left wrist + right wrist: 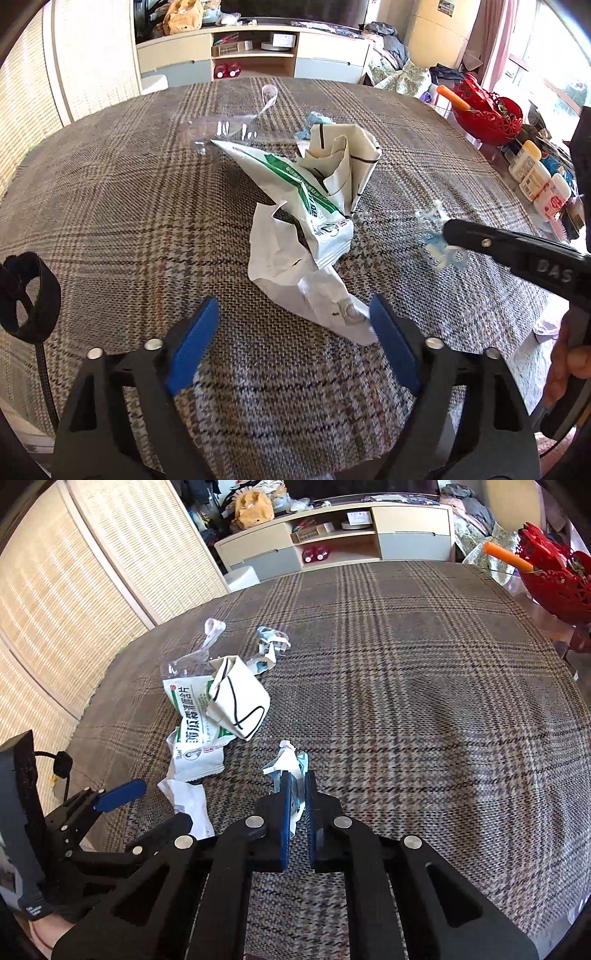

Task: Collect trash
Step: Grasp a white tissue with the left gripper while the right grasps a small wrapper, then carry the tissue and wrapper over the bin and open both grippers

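A pile of trash lies on the plaid tablecloth [110,206]: a crumpled white and green packet [295,192], a folded cream paper [343,158], a torn white wrapper [317,295] and clear plastic [225,127]. My left gripper [293,321] is open, its blue pads either side of the white wrapper's near end. My right gripper [297,782] is shut on a small blue and white wrapper [290,762], just above the cloth. In the left wrist view the right gripper [448,236] sits at the right with that wrapper [439,251]. The pile also shows in the right wrist view [218,701].
A red basket [487,110] and several white bottles [535,177] stand at the table's right edge. A small blue and white scrap [271,642] and a white strip [212,631] lie beyond the pile. A low cabinet [255,51] stands behind the table.
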